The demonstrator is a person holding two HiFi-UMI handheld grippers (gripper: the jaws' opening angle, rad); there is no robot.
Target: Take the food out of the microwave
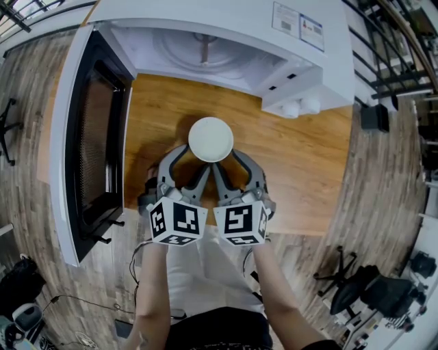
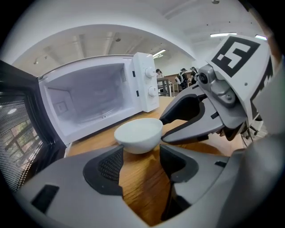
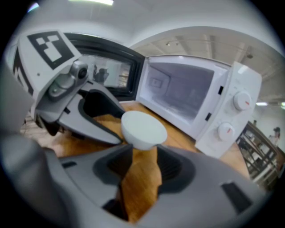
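Observation:
A small white bowl (image 1: pixel 211 139) sits in front of the open microwave (image 1: pixel 226 20), low over the wooden table (image 1: pixel 301 157). I cannot tell whether it touches the wood. My left gripper (image 1: pixel 195 158) and right gripper (image 1: pixel 226 160) meet at it side by side, each with its jaws set wide against the bowl's lower wall. In the left gripper view the bowl (image 2: pixel 139 133) fills the gap at my left gripper (image 2: pixel 139 153). In the right gripper view the bowl (image 3: pixel 142 129) rests at the tips of my right gripper (image 3: pixel 144 151). The microwave cavity (image 2: pixel 89 98) holds nothing.
The microwave door (image 1: pixel 96 137) stands swung open at the left, alongside the table edge. The control panel with two white knobs (image 3: pixel 234 116) is at the right of the cavity. Office chairs (image 1: pixel 363 287) stand on the floor at the right.

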